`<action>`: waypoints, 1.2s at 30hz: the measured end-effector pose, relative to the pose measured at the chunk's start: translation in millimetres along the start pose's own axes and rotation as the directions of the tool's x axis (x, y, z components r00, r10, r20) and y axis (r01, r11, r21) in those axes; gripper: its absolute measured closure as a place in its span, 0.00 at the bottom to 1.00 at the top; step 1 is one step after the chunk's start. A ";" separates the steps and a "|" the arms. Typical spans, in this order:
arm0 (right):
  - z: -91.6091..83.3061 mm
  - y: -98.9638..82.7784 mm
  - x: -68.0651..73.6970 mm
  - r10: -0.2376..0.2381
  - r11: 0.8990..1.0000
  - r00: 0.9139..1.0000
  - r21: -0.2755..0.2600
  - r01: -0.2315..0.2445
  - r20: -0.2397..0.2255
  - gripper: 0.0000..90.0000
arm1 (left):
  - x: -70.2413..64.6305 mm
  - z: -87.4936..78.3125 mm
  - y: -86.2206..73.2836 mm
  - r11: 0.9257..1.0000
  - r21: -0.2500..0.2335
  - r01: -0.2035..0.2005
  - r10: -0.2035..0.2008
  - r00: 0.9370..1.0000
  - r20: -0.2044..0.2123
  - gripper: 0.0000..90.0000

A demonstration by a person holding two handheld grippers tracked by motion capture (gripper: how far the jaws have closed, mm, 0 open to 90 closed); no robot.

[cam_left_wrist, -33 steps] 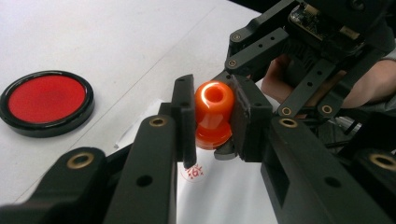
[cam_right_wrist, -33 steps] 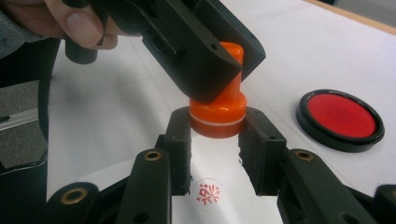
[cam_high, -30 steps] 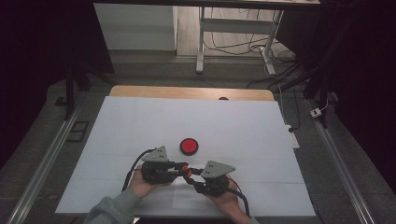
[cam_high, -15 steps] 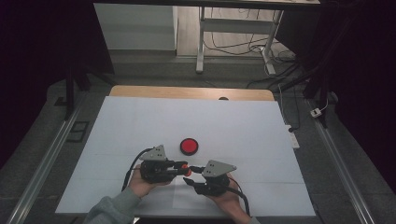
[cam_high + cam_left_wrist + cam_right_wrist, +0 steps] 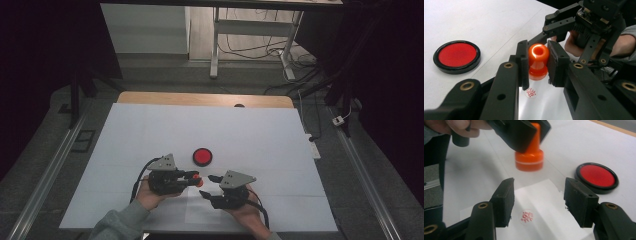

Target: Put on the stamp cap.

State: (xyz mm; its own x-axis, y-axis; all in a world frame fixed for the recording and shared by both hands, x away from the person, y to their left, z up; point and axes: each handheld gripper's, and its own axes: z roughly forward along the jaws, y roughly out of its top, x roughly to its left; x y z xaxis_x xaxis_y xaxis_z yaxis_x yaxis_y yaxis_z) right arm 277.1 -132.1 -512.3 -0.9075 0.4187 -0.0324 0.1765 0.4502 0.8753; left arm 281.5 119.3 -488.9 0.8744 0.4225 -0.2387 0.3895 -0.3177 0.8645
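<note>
Black claw links, brass-coloured pivots; grey top plates; grey sleeve.

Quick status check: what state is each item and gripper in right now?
Orange plastic stamp: clamped in left gripper, lifted off the paper.
White paper sheet: flat, bearing a red imprint.
Round red ink pad: uncovered.
Right gripper: jaws just opening, nothing between.

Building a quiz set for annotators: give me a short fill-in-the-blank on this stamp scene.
1. The left gripper is shut on an orange ____.
2. The ink pad has a black rim and a ____ middle.
3. The red print sits on a sheet of ____.
4. The jaws of the right gripper, which have just been opening, hold ____.

Missing words: stamp; red; paper; nothing
</note>
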 end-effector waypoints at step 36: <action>-121.4 -52.6 -63.3 0.086 0.996 0.957 -0.009 -0.087 0.277 0.44 | 3.4 -3.1 0.3 1.000 0.004 -0.003 0.003 0.999 -0.040 0.81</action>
State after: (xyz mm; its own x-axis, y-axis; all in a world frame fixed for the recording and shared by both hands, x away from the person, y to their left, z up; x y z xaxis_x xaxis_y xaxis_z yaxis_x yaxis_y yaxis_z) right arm 279.0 -278.0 -497.7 -0.7480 0.6577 -0.0893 0.2510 0.4049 0.8793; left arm 283.7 123.2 -488.1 0.8631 0.4555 -0.2183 0.3882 -0.3218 0.8636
